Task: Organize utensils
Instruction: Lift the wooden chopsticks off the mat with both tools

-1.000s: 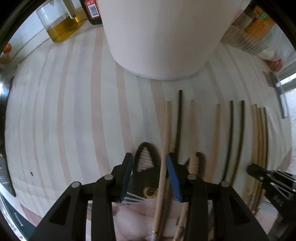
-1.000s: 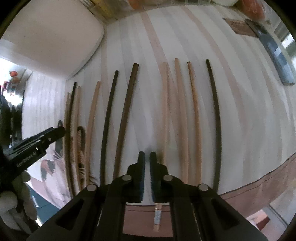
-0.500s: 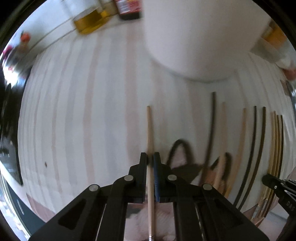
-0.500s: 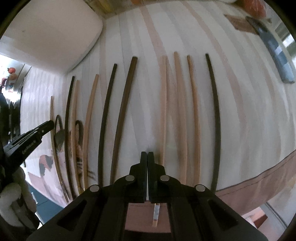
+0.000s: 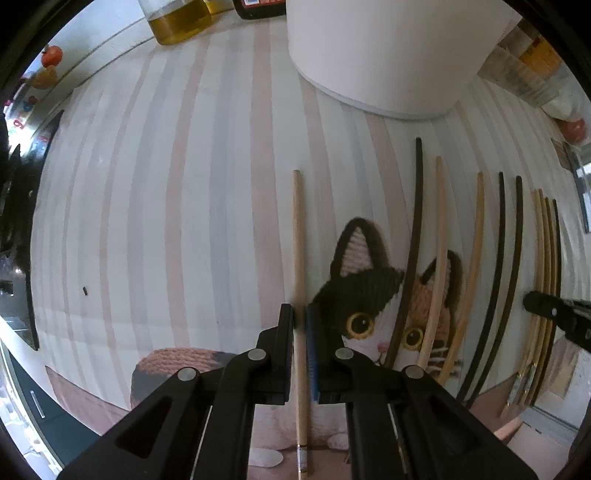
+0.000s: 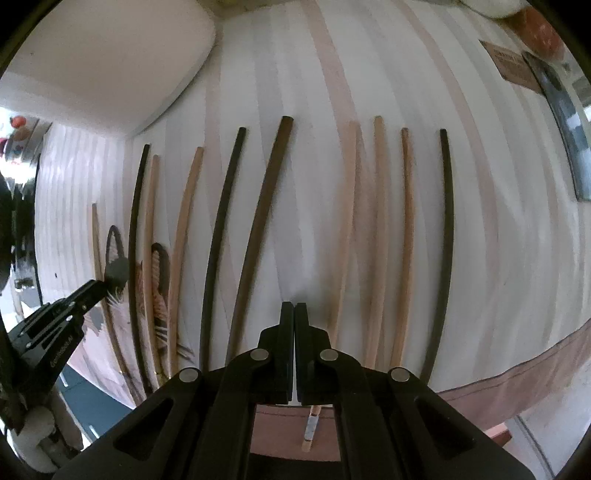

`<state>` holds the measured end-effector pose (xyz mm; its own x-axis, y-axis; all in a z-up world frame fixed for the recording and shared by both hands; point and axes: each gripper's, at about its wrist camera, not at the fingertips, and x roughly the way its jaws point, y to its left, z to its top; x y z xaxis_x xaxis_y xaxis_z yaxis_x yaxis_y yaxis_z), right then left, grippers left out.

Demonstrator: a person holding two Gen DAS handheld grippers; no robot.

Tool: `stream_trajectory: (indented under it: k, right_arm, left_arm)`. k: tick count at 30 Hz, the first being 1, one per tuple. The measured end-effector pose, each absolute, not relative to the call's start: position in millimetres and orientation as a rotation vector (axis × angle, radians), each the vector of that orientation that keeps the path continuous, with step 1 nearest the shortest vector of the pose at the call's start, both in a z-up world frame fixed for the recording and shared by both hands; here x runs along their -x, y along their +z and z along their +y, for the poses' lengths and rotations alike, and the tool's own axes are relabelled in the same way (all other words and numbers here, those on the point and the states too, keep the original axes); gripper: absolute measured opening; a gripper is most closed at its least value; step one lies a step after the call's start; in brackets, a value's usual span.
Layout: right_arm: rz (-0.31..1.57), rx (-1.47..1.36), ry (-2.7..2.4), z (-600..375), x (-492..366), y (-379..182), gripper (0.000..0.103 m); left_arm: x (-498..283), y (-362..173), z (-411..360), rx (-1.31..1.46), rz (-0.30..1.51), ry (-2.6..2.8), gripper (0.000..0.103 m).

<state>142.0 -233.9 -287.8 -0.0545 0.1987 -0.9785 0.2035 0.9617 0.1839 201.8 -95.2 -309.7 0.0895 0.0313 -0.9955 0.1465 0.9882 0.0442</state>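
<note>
Several chopsticks, light wood and dark, lie side by side on a striped cloth with a cat picture [image 5: 362,295]. My left gripper [image 5: 300,314] is shut on a light wooden chopstick [image 5: 297,236] and holds it left of the row, pointing away. It also shows at the far left in the right wrist view [image 6: 96,236]. My right gripper [image 6: 294,314] is shut and empty, above the cloth between a dark chopstick [image 6: 258,236] and a light one [image 6: 343,229]. The left gripper shows in the right wrist view [image 6: 116,269].
A large white container [image 5: 388,55] stands at the back of the cloth. A glass jug of yellow liquid [image 5: 177,18] and a dark bottle stand behind it. Packets [image 5: 532,62] lie at the back right. The cloth's front edge [image 6: 517,384] is near.
My left gripper closed on the light chopstick and carried it left, away from the row and off the cat picture. My right gripper closed fully and stayed over the row.
</note>
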Motion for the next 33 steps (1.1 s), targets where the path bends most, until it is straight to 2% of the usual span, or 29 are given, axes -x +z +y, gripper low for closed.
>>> stream_trajectory:
  k: [7,9,11,16,21,23,33]
  right_arm:
    - [1.609,-0.407,0.064,-238.4,-142.8,-270.6,0.001]
    - [1.624,-0.405,0.033,-246.3,-144.1,-266.6,0.006]
    - [1.635,-0.339,-0.018,-249.4,-140.7,-268.2,0.017]
    - [1.662,-0.317,-0.074,-256.8,-131.5,-278.0,0.023]
    - [1.647,-0.251,-0.102,-243.6,-133.6,-280.6,0.02]
    - [1.629,-0.208,-0.109,-216.8,-141.0,-279.4,0.01]
    - [1.655,-0.188,0.057,-176.6,-150.3,-281.9,0.008]
  left_arm:
    - [-210.6,-304.5,-94.6,-0.088,1.466,-0.038,0.005]
    - [-212.4,-305.1,-90.3,-0.076,1.465,-0.033,0.005]
    - [-213.8,-304.3,-82.8,-0.067,1.466,-0.038,0.005]
    - [-223.2,-292.6,-52.7,-0.024,1.495,-0.082,0.006]
    - [-215.6,-295.1,-37.6,0.037,1.538,-0.138,0.008]
    - [-210.3,-295.4,-33.1,0.047,1.551,-0.151,0.009]
    - [-184.5,-291.0,-27.2,-0.038,1.525,-0.154,0.01]
